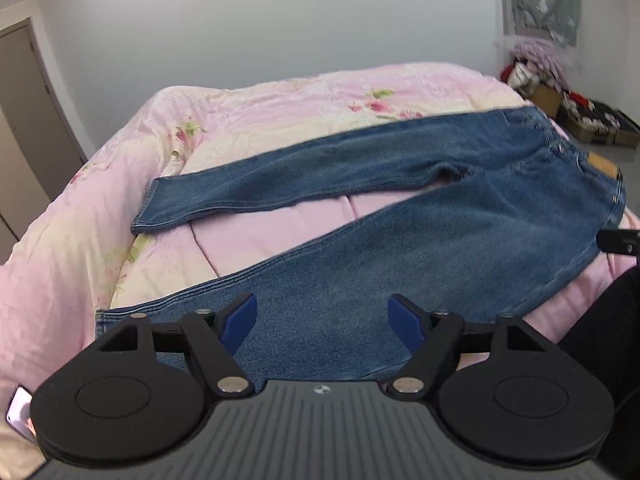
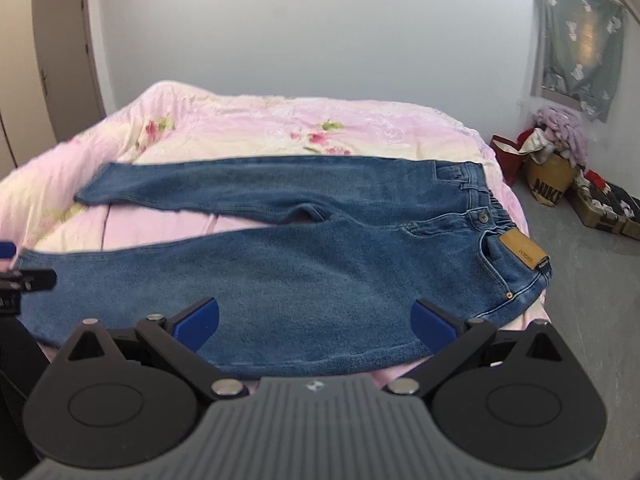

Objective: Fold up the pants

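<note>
The left tongs (image 1: 323, 316) hang with their blue-tipped fingers spread apart and nothing between them, poised above the near leg of the jeans (image 1: 400, 240) toward its cuff end. The right tongs (image 2: 314, 320) are likewise spread wide and hold nothing, hovering over the same leg closer to the hip. The jeans lie flat and unfolded on the bed (image 1: 280, 100), front side up, with the waistband at the right edge of the mattress and the two legs reaching to the left, splayed apart so a wedge of pink quilt shows between them. A tan leather patch (image 2: 522, 254) sits on the waistband, just beside the button (image 2: 483, 216). The quilt is pink with a flower print. Past the bed's right side, on the grey floor, stand cardboard boxes (image 2: 550, 184) heaped with clothes, and a grey-green cloth (image 2: 576, 36) hangs on the wall above them. A door (image 2: 64, 60) stands at the far left.
</note>
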### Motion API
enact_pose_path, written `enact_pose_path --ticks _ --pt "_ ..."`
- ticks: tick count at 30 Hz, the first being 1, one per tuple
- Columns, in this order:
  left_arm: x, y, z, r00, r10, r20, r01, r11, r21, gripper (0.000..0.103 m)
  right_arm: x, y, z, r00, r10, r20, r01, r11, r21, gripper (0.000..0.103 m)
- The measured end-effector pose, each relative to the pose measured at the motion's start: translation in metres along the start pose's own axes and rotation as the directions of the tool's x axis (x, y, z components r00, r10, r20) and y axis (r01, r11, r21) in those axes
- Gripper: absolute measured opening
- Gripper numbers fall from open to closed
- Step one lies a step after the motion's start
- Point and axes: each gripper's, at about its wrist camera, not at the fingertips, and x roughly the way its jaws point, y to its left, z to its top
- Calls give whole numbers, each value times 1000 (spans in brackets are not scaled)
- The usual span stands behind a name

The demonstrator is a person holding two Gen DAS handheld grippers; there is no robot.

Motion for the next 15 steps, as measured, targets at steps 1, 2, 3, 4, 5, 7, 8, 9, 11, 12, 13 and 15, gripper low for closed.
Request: enact_pose_path --ticks 1,2,3,4,5,7,8,9,11,12,13,15 --pt "4 1 -1 1000 -20 -5 20 999 26 73 8 -2 0 1000 -9 -17 9 1000 -28 98" --pt "10 1 -1 999 -37 -16 38 998 52 70 16 -4 0 999 -14 -35 12 998 -66 98" --pt "15 0 -2 998 -50 -31 53 995 80 67 24 -6 1 998 -15 -57 9 995 -99 96" --pt "20 -1 -2 997 -68 -44 72 991 109 67 32 -8 1 997 -12 -81 2 992 -130 89" --pt "26 -3 -3 994 -88 -60 96 986 137 67 40 -10 2 995 -5 -103 -11 987 -158 85" --pt "39 -10 -7 987 -117 -109 138 969 207 67 55 -14 3 989 6 -146 -36 979 -201 76" --pt "46 -14 -11 985 -122 -123 150 958 245 68 62 -14 3 986 13 -164 -49 974 -220 75" --pt "52 -19 -14 984 -120 -132 154 946 285 72 71 -14 3 982 22 -188 -69 966 -249 75" --pt "63 -28 -21 983 -111 -145 159 913 375 77 88 -11 1 973 28 -230 -102 942 -319 75" --pt "68 -33 -24 981 -119 -151 172 893 416 78 98 -8 -2 966 31 -257 -125 926 -358 75" --pt "73 -37 -27 979 -126 -162 187 873 451 78 107 -6 -4 959 32 -283 -145 911 -386 75" --pt "87 -45 -32 970 -138 -200 224 829 513 78 127 -1 -10 936 34 -351 -196 878 -437 75"
